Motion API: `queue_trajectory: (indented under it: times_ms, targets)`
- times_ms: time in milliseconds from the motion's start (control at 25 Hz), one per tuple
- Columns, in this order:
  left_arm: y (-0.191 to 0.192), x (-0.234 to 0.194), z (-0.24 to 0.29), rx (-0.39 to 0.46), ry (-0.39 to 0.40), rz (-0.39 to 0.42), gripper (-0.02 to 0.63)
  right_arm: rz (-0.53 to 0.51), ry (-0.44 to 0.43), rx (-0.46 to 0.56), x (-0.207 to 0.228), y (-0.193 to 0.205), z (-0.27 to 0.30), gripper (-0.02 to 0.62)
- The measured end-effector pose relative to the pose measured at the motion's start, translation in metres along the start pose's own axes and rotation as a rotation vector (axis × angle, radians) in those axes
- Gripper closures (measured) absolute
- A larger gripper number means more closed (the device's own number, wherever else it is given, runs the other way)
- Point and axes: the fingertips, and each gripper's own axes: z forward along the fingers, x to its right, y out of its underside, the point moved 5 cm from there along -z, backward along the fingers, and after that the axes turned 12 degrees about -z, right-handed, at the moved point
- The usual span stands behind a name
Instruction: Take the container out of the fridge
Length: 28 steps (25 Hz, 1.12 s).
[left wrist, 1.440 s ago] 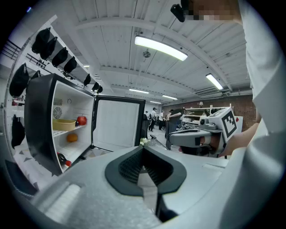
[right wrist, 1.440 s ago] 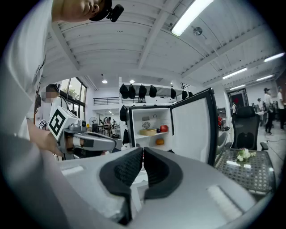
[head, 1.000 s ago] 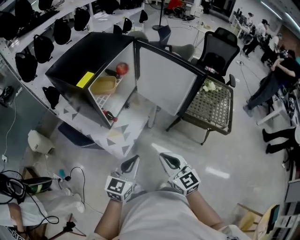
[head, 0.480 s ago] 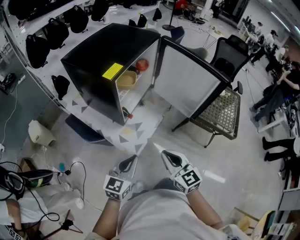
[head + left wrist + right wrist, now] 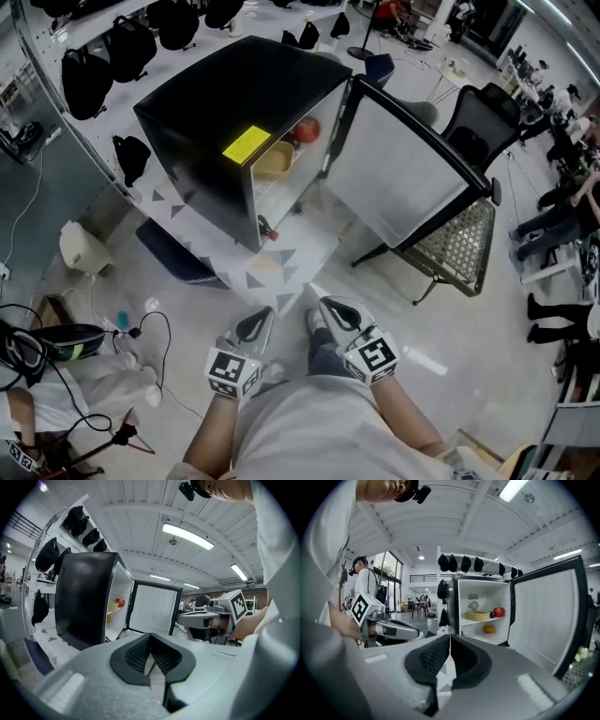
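A black mini fridge [image 5: 234,103] stands on a patterned mat with its door [image 5: 403,178] swung wide open. On its upper shelf sits the yellow container [image 5: 275,161], with a red apple [image 5: 307,129] beside it. The right gripper view shows the container [image 5: 477,615], the apple [image 5: 499,611] and an orange [image 5: 489,629] on the shelf below. My left gripper [image 5: 260,325] and right gripper [image 5: 336,317] are held side by side near my waist, well short of the fridge. Both are shut with nothing in them, seen up close in their own views [image 5: 150,648] [image 5: 450,651].
A mesh-topped stand [image 5: 459,246] sits behind the open door, with an office chair [image 5: 483,117] beyond it. Black bags [image 5: 84,80] hang on a rack at the left. A white jug [image 5: 80,253] and cables [image 5: 56,342] lie on the floor at left. People [image 5: 572,141] stand far right.
The fridge has shifted right and slightly nearer in the head view as I move toward it. Both grippers stay shut in the same low spot.
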Motion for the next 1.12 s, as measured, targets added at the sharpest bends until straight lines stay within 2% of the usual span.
queue_trajectory:
  times_ms: [360,680,1120]
  targets:
    - [-0.021,-0.019,0.047,0.017,-0.136,-0.010,0.597,-0.012,-0.133,0.048,0.069,-0.003,0.054,0.588]
    - [-0.038,-0.031,0.074,0.059,-0.309,-0.034,0.597,-0.030,-0.281,0.089,0.119,-0.004,0.099,0.586]
    - [-0.054,-0.034,0.091,0.122,-0.559,-0.078,0.597,-0.149,-0.484,0.115,0.161,-0.003,0.141,0.586]
